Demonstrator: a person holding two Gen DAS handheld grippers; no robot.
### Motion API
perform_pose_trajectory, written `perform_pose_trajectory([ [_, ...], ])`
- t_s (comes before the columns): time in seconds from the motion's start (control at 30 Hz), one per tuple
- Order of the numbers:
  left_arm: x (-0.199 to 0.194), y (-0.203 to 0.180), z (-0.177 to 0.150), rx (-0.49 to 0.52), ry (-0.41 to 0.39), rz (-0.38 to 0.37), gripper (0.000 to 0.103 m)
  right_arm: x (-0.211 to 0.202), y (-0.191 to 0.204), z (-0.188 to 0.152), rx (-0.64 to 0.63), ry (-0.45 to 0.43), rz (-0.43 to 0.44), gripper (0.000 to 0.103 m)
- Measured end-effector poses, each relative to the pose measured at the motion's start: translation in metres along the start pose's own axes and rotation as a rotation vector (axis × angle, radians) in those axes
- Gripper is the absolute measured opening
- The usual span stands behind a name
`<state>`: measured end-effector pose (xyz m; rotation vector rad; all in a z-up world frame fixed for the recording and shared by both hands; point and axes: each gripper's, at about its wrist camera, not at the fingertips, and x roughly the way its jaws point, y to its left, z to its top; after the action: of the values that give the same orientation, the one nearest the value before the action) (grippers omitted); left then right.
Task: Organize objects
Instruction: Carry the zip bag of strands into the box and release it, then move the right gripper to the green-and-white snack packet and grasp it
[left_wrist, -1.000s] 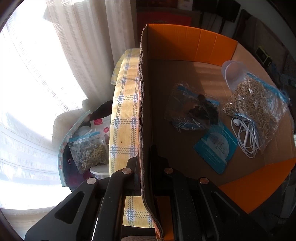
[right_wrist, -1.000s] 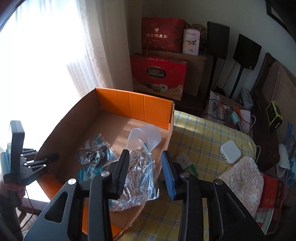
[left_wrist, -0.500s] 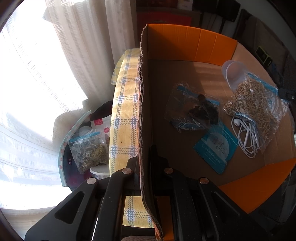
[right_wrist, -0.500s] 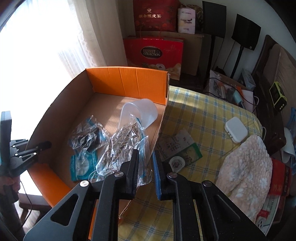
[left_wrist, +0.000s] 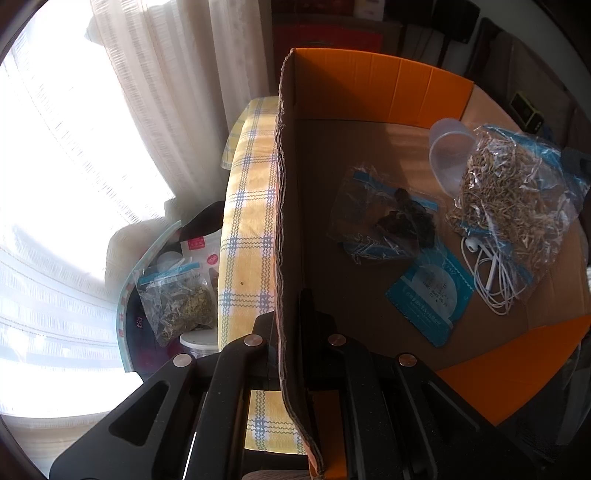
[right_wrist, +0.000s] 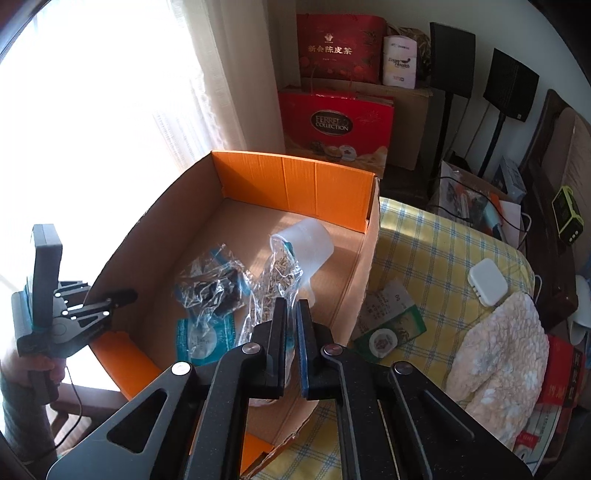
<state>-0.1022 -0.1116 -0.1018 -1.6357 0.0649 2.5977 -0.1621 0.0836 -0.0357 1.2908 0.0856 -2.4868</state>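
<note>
An open cardboard box (right_wrist: 291, 184) with orange flaps sits on the table. My left gripper (left_wrist: 290, 314) is shut on the box's left wall (left_wrist: 284, 221) and also shows in the right wrist view (right_wrist: 110, 301). In the box lie a clear bag of dark dried pieces (left_wrist: 388, 221), a teal packet (left_wrist: 430, 291), white earphones (left_wrist: 491, 273) and a tipped translucent cup (right_wrist: 314, 247). A clear bag of tan dried strands (right_wrist: 280, 273) stands partly raised. My right gripper (right_wrist: 291, 306) is closing its jaws on that bag's near edge, and the pads pinch the plastic.
The box rests on a yellow checked tablecloth (right_wrist: 443, 251). Right of it lie a green packet (right_wrist: 388, 328), a small white case (right_wrist: 487, 280) and a pale knitted cloth (right_wrist: 498, 350). Red gift boxes (right_wrist: 336, 125) stand behind. A bag of green herbs (left_wrist: 177, 302) lies below the table's left side.
The right gripper's jaws went from open to shut on the edge of the tan-strand bag, and that bag now stands more upright. The left gripper and the box have not moved.
</note>
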Motion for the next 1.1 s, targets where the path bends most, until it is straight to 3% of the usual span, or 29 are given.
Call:
perform_pose_trajectory([
  [0.17, -0.001, 0.001, 0.0, -0.001, 0.0, -0.001, 0.005, 0.004, 0.022, 0.013, 0.008, -0.015, 0.063, 0.003],
  [0.33, -0.002, 0.004, 0.0, -0.005, 0.001, -0.003, 0.005, 0.019, 0.052, 0.016, 0.019, 0.007, 0.181, 0.004],
  [0.47, -0.003, 0.006, 0.001, -0.004, 0.002, -0.006, 0.005, 0.031, 0.079, 0.013, -0.008, 0.061, 0.282, 0.012],
  [0.7, -0.003, 0.006, 0.002, -0.004, 0.001, -0.006, 0.005, 0.022, 0.088, 0.01, -0.06, 0.033, 0.236, 0.021],
  [0.87, -0.004, 0.006, 0.002, -0.004, 0.002, -0.006, 0.005, 0.012, 0.064, 0.009, -0.038, 0.011, 0.188, 0.022],
  [1.1, -0.002, 0.003, 0.004, -0.002, 0.003, -0.002, 0.005, -0.004, 0.026, 0.008, 0.005, -0.023, 0.107, 0.037],
])
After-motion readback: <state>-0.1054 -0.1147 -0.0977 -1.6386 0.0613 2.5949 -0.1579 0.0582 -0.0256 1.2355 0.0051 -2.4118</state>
